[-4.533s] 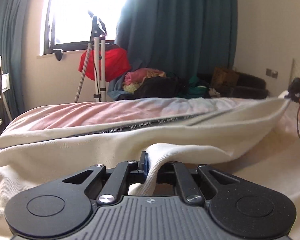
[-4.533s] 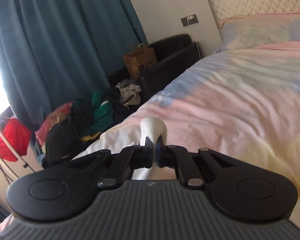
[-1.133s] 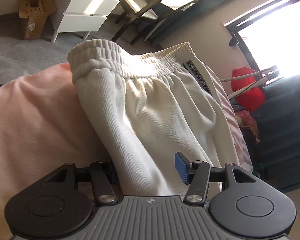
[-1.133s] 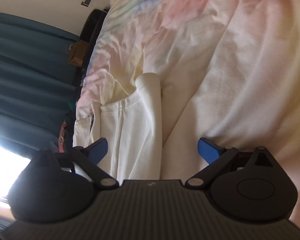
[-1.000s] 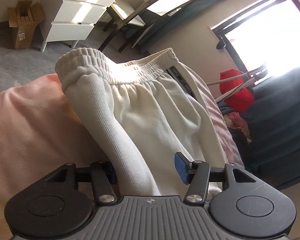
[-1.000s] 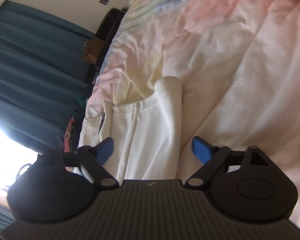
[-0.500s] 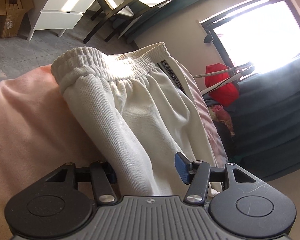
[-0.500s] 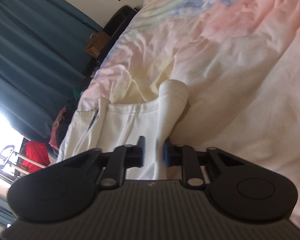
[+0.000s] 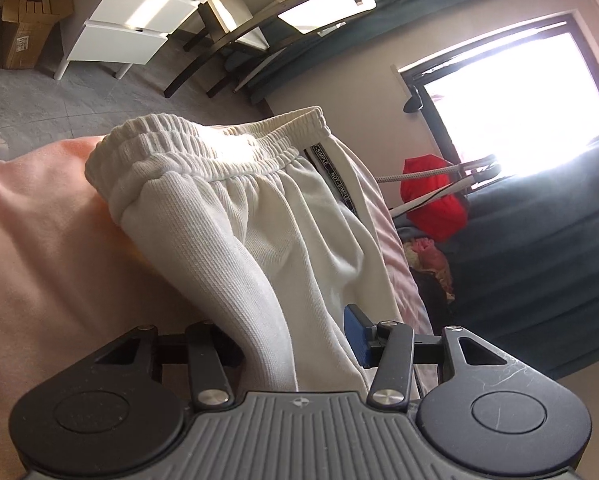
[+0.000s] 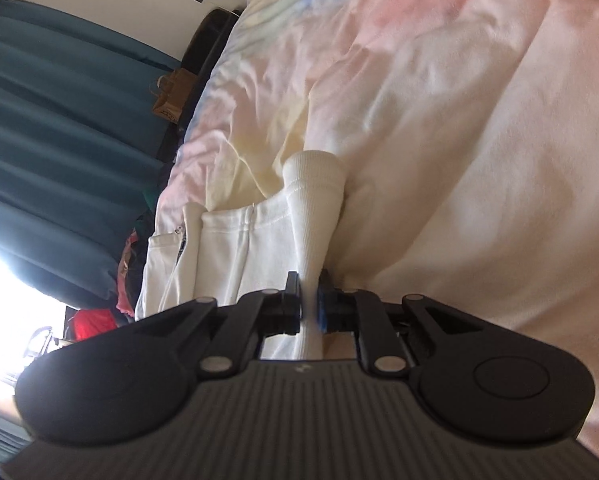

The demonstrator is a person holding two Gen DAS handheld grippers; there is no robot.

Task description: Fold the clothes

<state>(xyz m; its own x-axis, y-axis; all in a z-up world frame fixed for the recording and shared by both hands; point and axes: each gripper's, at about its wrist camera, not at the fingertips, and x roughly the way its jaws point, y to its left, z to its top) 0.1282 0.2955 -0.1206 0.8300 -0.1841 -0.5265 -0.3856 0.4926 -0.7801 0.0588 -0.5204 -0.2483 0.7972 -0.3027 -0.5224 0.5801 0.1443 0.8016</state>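
Left wrist view shows the left gripper (image 9: 287,338) with its fingers spread wide, a thick fold of the cream-white ribbed sweatpants (image 9: 235,240) passing between them without being squeezed; only the blue-padded right finger (image 9: 355,334) is clear to see, the other lying behind the cloth. The sweatpants lie on the pink and pastel bed cover (image 9: 47,248), their gathered elastic waistband (image 9: 203,148) at the far end and a black side stripe with white lettering (image 9: 337,178) running along one leg. Beyond the bed stand a white chest of drawers (image 9: 139,20), a brown cardboard box (image 9: 27,20), a red bag (image 9: 435,200) and a bright window (image 9: 515,92) with teal curtains (image 9: 547,256). Right wrist view shows the right gripper (image 10: 309,308) pressed together on the garment's ribbed cuff (image 10: 315,200), which stands up from the cover. A brown paper bag (image 10: 175,92) sits by the dark sofa (image 10: 207,36) in the background.
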